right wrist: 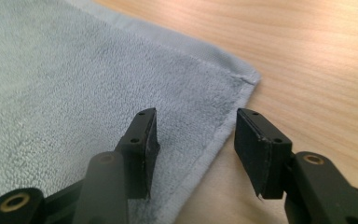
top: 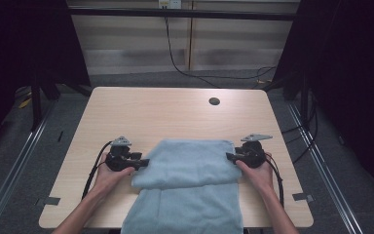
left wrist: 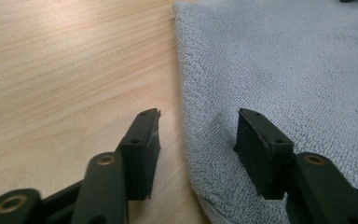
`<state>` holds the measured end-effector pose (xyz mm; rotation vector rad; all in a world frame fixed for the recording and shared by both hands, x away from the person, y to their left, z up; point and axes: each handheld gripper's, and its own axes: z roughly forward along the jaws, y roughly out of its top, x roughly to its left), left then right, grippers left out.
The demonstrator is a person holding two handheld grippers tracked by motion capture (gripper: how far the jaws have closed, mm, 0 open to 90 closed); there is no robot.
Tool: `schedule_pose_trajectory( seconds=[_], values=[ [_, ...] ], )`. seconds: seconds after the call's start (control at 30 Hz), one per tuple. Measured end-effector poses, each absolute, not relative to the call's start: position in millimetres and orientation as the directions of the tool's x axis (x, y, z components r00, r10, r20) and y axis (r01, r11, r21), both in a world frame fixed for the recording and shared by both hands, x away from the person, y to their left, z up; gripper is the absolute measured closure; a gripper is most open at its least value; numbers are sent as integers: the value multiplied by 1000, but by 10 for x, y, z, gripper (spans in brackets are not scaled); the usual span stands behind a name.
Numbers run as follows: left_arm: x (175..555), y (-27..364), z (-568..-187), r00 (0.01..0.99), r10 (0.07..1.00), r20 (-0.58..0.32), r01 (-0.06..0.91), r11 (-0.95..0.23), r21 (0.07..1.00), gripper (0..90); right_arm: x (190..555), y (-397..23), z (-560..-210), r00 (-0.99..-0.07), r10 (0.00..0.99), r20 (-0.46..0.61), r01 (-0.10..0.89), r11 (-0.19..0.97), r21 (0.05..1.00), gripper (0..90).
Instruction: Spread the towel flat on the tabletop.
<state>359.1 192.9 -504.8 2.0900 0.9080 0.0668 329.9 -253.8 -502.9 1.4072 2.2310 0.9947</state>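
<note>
A light blue towel [top: 187, 183] lies on the wooden table [top: 165, 112], its far part folded over toward the person and its near part hanging past the front edge. My left gripper [top: 143, 162] sits at the fold's left edge, jaws open and straddling the towel's edge [left wrist: 186, 116]. At the right side, my right gripper [top: 230, 157] is open too, its jaws either side of the hemmed edge near the towel's corner [right wrist: 249, 77]. Neither pair of jaws has closed on the cloth.
A round cable hole [top: 214, 101] sits in the table's far right part. Bare wood lies beyond the towel and at both sides. Black cables [top: 185, 68] run over the grey floor behind the table, with dark curtains at both sides.
</note>
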Motion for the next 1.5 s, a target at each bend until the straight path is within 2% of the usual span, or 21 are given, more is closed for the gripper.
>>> schedule_pose_trajectory(
  seconds=[0.03,0.1,0.13,0.2,0.33,0.4,0.67,0.8,0.87,0.93,0.97,1.03,1.13,1.27,1.5],
  values=[
    [3584,1913,-5055,750,608,-261,573,-400,716,651,3287,-2505,-5043,-469,880,75,648,285,706,529],
    [3551,1875,-5043,772,586,-247,552,-425,717,793,3264,-2452,-5041,-485,872,70,641,299,707,649],
    [3542,1870,-5024,775,580,-251,550,-422,721,833,3259,-2433,-5040,-494,867,70,635,304,710,726],
    [3527,1898,-4957,769,587,-255,543,-387,745,852,3246,-2403,-5028,-509,858,71,627,313,714,826],
    [3522,2008,-4696,761,586,-278,511,-277,814,858,3254,-2412,-4896,-526,845,95,584,277,763,860],
    [3527,2003,-4538,769,583,-262,480,-256,839,860,3275,-2424,-4775,-523,843,125,557,227,799,863],
    [3693,2000,-3882,774,613,-160,354,-208,912,860,3403,-2475,-4200,-515,848,126,441,136,887,865],
    [3823,2036,-3629,762,636,-121,313,-199,929,859,3514,-2565,-3928,-497,851,169,395,48,917,865],
    [3934,2044,-3592,749,653,-113,320,-207,925,856,3595,-2575,-3831,-503,848,167,381,45,923,865],
    [4042,2039,-3674,712,693,-114,358,-218,908,812,3699,-2558,-3807,-495,853,166,388,46,920,858],
    [4082,2040,-3747,686,715,-134,384,-201,901,747,3753,-2539,-3832,-486,859,162,397,52,916,835],
    [4134,2081,-3920,646,745,-169,430,-172,886,673,3873,-2507,-3963,-460,874,157,451,78,889,719],
    [4120,2152,-4145,644,742,-188,471,-190,861,659,3941,-2515,-4219,-400,906,141,522,99,847,632],
    [4017,2182,-4335,669,721,-180,490,-246,837,668,3857,-2538,-4399,-407,903,135,544,121,830,612],
    [3793,2042,-4786,727,661,-187,520,-353,778,664,3532,-2331,-4530,-522,842,140,557,212,803,618]
  ],
)
